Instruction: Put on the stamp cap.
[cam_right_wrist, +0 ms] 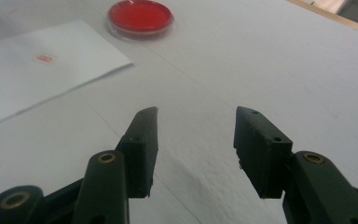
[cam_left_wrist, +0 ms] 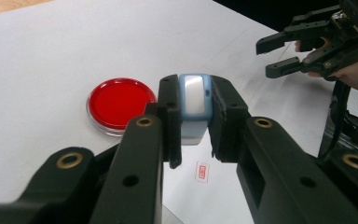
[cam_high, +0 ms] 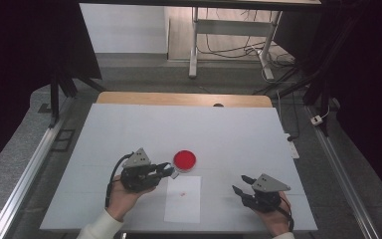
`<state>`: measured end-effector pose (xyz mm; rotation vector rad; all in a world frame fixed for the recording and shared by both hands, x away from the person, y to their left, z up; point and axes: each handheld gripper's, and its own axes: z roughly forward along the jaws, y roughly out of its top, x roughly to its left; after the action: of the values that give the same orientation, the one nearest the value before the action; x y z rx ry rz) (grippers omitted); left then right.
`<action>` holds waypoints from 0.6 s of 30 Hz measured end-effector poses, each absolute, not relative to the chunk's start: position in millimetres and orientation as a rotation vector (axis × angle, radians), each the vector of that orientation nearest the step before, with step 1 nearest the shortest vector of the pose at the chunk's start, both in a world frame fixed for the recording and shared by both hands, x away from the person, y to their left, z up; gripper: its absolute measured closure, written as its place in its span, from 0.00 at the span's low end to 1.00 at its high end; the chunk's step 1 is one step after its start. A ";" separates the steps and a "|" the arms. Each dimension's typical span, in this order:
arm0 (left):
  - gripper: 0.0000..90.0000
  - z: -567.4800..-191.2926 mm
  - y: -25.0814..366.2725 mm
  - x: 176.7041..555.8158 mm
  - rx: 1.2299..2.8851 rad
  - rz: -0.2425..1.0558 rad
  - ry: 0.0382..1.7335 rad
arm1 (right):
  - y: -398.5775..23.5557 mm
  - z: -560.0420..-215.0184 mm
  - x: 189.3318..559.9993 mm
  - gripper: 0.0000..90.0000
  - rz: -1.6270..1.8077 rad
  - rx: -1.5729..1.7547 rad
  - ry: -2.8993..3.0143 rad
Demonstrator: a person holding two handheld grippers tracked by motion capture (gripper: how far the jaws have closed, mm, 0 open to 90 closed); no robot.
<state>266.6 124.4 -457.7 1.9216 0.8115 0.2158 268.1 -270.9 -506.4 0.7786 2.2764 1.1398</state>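
My left gripper (cam_high: 170,171) is shut on a small blue-and-white stamp (cam_left_wrist: 193,100), which stands upright between the pads just right of a round red ink pad (cam_high: 185,160) (cam_left_wrist: 119,102). Below the stamp lies a white paper sheet (cam_high: 183,199) bearing a small red stamp mark (cam_left_wrist: 202,171) (cam_high: 182,193). My right gripper (cam_high: 241,183) (cam_right_wrist: 196,121) hovers over bare table right of the sheet, open with nothing between its fingers. Its own view shows the ink pad (cam_right_wrist: 140,16) and the sheet (cam_right_wrist: 42,65) farther off. It also appears in the left gripper view (cam_left_wrist: 272,58).
Everything sits on a white tabletop (cam_high: 229,129) with a wooden strip along its far edge (cam_high: 179,98). Metal rails run down both sides of the table. Behind the table stands a white desk frame (cam_high: 229,30) with cables on the floor.
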 end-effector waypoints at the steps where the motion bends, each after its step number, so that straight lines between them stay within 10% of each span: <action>1: 0.84 -457.6 124.8 266.7 1.923 0.223 0.813 | -274.0 -506.6 267.5 0.55 1.140 0.788 2.272; 18: 0.84 -455.8 133.0 270.7 1.918 0.273 0.837 | -292.5 -510.3 271.1 0.55 1.137 0.845 2.247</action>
<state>270.7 133.0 -455.8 1.9183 0.8370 0.2730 271.1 -292.5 -510.3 0.8451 2.2473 1.1371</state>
